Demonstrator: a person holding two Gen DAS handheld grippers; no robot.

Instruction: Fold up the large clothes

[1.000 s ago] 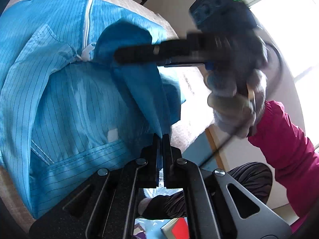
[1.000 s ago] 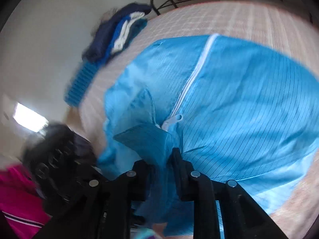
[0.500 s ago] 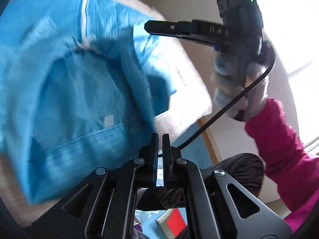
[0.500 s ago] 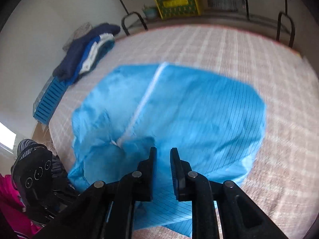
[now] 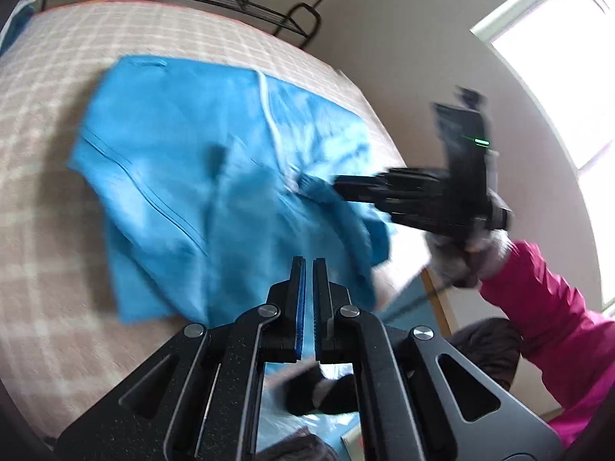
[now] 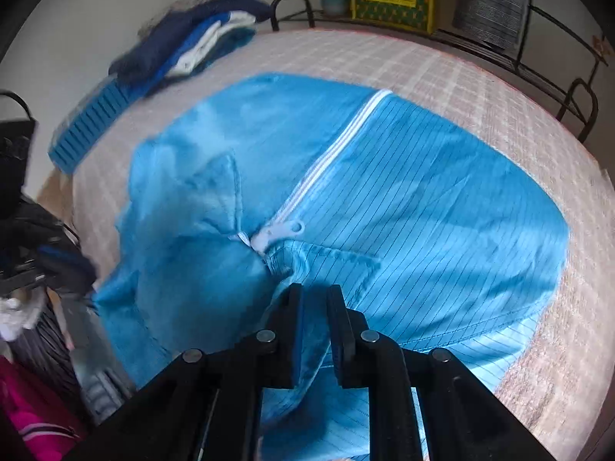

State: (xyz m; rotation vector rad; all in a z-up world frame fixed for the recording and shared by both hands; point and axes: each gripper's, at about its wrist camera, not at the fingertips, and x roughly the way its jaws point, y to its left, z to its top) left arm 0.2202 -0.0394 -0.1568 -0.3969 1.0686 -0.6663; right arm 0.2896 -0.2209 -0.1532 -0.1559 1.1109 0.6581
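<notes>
A blue striped garment (image 6: 403,199) with a white zipper (image 6: 330,153) lies spread on a checked bed (image 6: 442,65), its collar end bunched toward the near edge. The right tool (image 6: 315,307) has its 2 jaws a narrow gap apart, and a fold of the blue cloth sits between them, gripped. The left tool (image 5: 308,269) hangs above the garment's near edge with its jaws fully closed and nothing between them. A stack of folded clothes (image 6: 192,46) rests at the bed's far corner.

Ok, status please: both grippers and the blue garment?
Left gripper shut, empty. Right gripper fingers shut on blue garment near zipper pull. Garment on checked bed. Nothing in the way.
</notes>
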